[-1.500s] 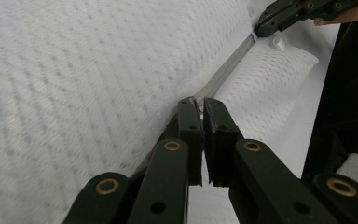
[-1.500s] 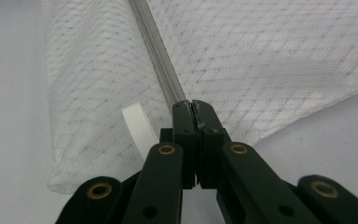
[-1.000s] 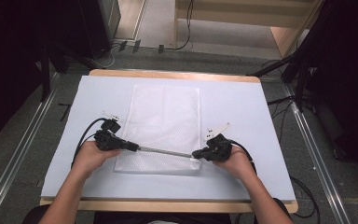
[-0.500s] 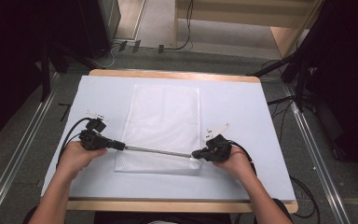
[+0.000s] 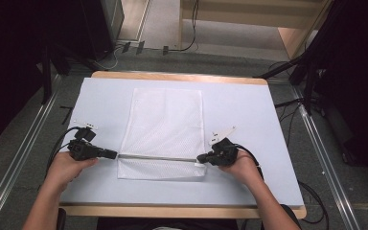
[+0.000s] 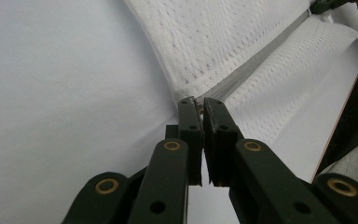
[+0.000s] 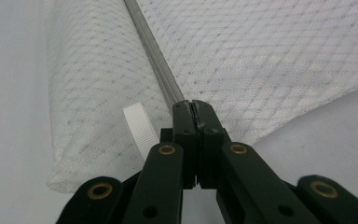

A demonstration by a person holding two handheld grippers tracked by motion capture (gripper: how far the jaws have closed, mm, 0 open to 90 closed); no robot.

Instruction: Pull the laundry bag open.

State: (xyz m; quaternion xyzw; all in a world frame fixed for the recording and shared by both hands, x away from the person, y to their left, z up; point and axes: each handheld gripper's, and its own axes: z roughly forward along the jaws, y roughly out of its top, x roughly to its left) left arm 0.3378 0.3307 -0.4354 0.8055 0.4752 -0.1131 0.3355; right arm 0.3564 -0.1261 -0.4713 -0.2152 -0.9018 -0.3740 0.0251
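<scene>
Near the front edge of the desk [image 5: 268,143], midway between its left and right edges, lies a white mesh bag [image 5: 165,124], flat and with its length running toward the far edge. A grey zipper [image 5: 155,157] crosses the bag near its front end, parallel to the front edge of the desk. At the zipper's left end, right at the bag's left edge, the left gripper [image 5: 115,154] has its jaws pressed almost together; in the left gripper view the tips [image 6: 198,103] pinch something small at the very end of the zipper [image 6: 256,60], with only a thin gap between the jaws, though the pinched piece itself is too hidden to name. At the zipper's right end the right gripper [image 5: 200,158] has its jaws pressed fully together on the end of the zipper, as the right gripper view shows at its tips [image 7: 192,105]. Just beside those jaws a short white ribbon loop [image 7: 139,125] sticks out from the bag's edge. The person's hands hold both grippers from the front edge.
</scene>
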